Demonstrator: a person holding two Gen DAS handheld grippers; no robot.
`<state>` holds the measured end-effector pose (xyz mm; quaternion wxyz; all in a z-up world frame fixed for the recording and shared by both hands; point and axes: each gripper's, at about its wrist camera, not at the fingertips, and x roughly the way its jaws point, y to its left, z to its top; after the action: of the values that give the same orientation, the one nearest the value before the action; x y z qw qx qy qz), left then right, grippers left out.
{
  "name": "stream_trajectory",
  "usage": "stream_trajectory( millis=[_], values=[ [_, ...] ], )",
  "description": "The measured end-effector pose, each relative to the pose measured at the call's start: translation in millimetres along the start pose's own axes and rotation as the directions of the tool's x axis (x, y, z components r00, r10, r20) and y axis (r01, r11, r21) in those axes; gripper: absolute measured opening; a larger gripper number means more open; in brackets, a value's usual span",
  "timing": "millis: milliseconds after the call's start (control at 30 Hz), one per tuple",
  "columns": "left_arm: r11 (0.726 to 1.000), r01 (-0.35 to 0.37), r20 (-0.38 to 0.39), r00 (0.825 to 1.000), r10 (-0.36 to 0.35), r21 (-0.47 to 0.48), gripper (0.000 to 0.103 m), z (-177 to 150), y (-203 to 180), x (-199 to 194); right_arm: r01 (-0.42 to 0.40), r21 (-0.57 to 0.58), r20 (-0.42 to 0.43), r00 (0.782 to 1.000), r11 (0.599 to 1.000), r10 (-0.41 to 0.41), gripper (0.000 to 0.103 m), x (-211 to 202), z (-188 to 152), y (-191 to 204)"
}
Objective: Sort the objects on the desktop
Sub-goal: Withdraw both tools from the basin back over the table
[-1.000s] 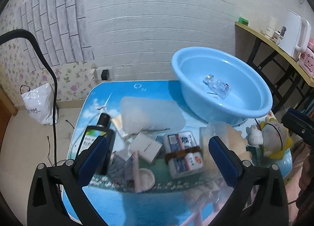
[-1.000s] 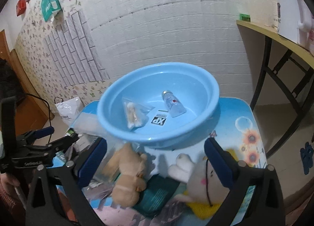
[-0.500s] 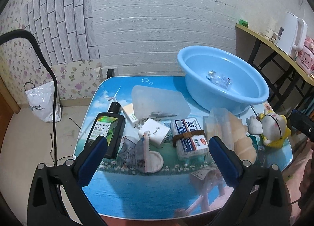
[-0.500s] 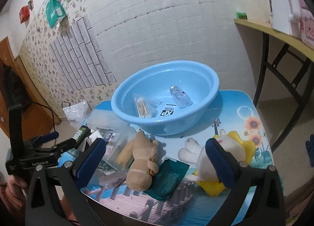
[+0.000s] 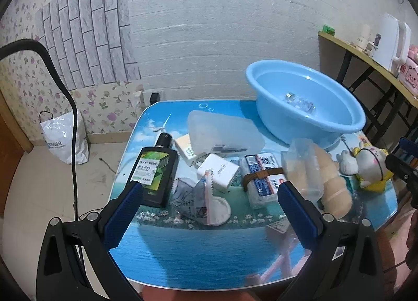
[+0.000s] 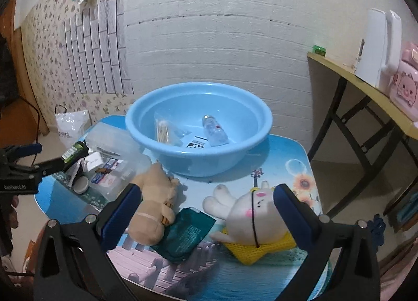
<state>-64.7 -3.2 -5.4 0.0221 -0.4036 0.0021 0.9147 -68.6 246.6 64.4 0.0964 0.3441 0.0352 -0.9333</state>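
A blue basin (image 6: 198, 128) stands at the table's back right and holds a small clear bottle (image 6: 215, 132), a bag of swabs (image 6: 163, 130) and a card. It also shows in the left wrist view (image 5: 305, 115). My left gripper (image 5: 209, 196) is open and empty above the near table edge, before a dark green-labelled bottle (image 5: 155, 170), a white box (image 5: 219, 173) and a banded packet (image 5: 262, 175). My right gripper (image 6: 206, 200) is open and empty above a tan plush (image 6: 154, 204), a green pouch (image 6: 186, 233) and a white rabbit plush (image 6: 252, 212).
A clear plastic case (image 5: 222, 134) and a torn sachet (image 5: 203, 201) lie among the clutter. The table (image 5: 198, 248) has a picture top. A side shelf (image 6: 365, 87) with a white kettle stands at right. A white bag (image 5: 65, 141) sits on the floor at left.
Both grippers have pulled back and up from the table, so more of the tabletop and its near edge shows. Both stay open. Nothing on the table moved.
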Motion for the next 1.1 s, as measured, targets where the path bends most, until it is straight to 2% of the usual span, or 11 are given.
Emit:
stream_trajectory(
  millis=[167,300,400,533,667,1100],
  values=[
    [1.000,-0.009,-0.013,1.000,0.009,-0.025,0.103,-3,10,3,0.003,0.039,-0.041,0.999,0.999,-0.002,0.103,6,-4,-4],
    [0.999,-0.021,-0.026,0.999,0.020,-0.045,0.103,-5,15,6,0.037,0.024,-0.009,0.999,0.999,-0.037,0.103,-1,-5,-2],
    [0.998,-0.008,-0.039,0.999,0.005,-0.066,0.103,-8,20,8,0.046,0.033,-0.016,0.999,0.998,-0.046,0.103,-2,-4,-2],
    [0.998,-0.004,-0.044,0.999,0.001,-0.059,0.103,-10,18,10,0.050,0.035,-0.035,0.998,0.998,-0.048,0.103,2,-5,-2],
    [0.999,-0.003,-0.045,0.999,0.001,-0.048,0.103,-11,16,10,0.088,0.035,-0.050,0.995,0.996,-0.086,0.103,6,-7,-2],
    [0.999,-0.006,-0.065,0.998,0.002,-0.054,0.103,-14,16,17,0.069,0.058,-0.092,0.994,0.996,-0.063,0.103,15,-13,-7]
  ],
)
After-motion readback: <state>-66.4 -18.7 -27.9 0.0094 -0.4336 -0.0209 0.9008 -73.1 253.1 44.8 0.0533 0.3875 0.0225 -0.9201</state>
